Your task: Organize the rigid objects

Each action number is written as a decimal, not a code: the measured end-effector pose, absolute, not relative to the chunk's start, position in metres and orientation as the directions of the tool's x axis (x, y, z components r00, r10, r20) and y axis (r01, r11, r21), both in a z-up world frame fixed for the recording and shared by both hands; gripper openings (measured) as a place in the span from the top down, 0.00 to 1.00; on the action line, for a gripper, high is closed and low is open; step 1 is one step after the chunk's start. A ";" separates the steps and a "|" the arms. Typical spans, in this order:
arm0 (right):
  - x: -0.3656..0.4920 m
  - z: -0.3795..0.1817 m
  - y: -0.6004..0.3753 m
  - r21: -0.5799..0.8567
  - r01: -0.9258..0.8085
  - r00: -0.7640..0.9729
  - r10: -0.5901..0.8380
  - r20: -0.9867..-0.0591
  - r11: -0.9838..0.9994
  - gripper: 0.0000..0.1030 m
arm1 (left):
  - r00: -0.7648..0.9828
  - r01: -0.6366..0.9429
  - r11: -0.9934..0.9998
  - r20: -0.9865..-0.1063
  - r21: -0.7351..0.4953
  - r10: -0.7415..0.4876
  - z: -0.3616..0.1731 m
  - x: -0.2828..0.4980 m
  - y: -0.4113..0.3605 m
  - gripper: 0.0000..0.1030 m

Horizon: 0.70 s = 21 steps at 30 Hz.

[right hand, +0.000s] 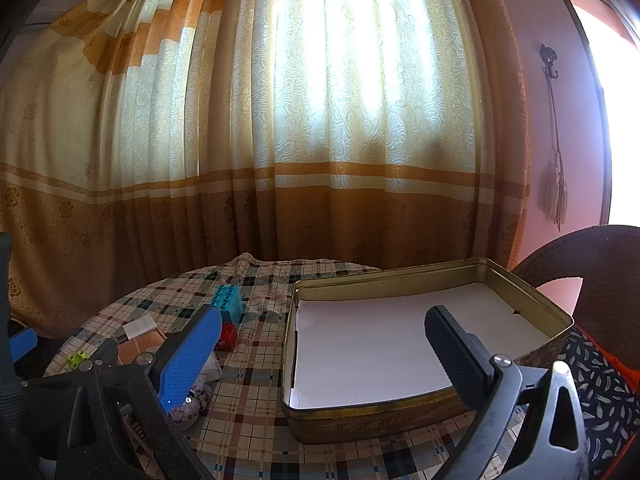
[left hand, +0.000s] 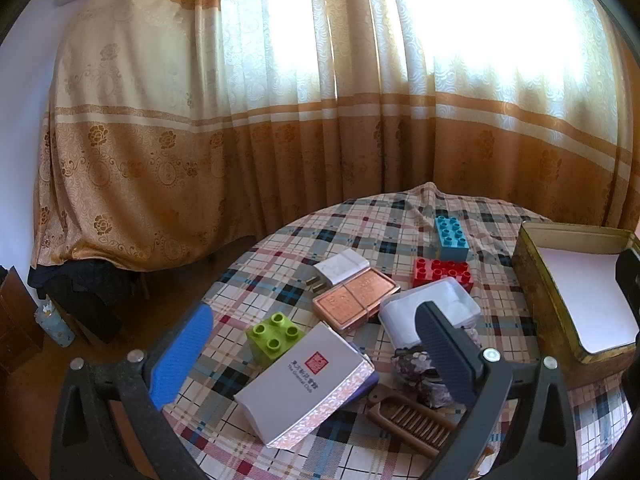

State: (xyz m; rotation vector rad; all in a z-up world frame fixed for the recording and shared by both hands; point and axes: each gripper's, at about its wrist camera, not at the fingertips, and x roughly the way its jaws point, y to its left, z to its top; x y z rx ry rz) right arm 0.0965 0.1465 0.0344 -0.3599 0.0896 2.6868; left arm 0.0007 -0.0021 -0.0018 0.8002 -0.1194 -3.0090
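Observation:
My left gripper (left hand: 316, 332) is open and empty above a white card box (left hand: 304, 380). Around it on the plaid table (left hand: 280, 248) lie a green brick (left hand: 274, 334), a copper case (left hand: 356, 300), a white plug adapter (left hand: 340, 270), a clear plastic box (left hand: 432, 308), a red brick (left hand: 442, 274), a blue brick (left hand: 452, 232), a purple rock (left hand: 420, 376) and a wooden comb (left hand: 412, 420). My right gripper (right hand: 324, 340) is open and empty over the gold tin (right hand: 400, 420), whose only content is a white paper lining (right hand: 380, 340).
Orange and cream curtains (left hand: 320, 100) hang behind the table. A covered piece of furniture (left hand: 120, 160) stands at the left. A brown chair back (right hand: 592, 264) and a patterned cushion (right hand: 600, 380) are right of the tin. The table edge curves at the left.

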 end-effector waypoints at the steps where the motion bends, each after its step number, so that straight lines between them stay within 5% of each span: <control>1: 0.097 0.035 0.146 0.007 -0.421 -0.876 0.404 -0.264 -0.907 0.00 | -0.868 0.005 -0.997 -0.495 0.081 -0.045 -0.002 0.001 -0.002 0.00; 21: 0.097 0.036 0.146 0.008 -0.420 -0.876 0.404 -0.265 -0.907 0.00 | -0.842 -0.011 -0.999 -0.539 0.038 -0.011 -0.008 0.004 -0.002 0.00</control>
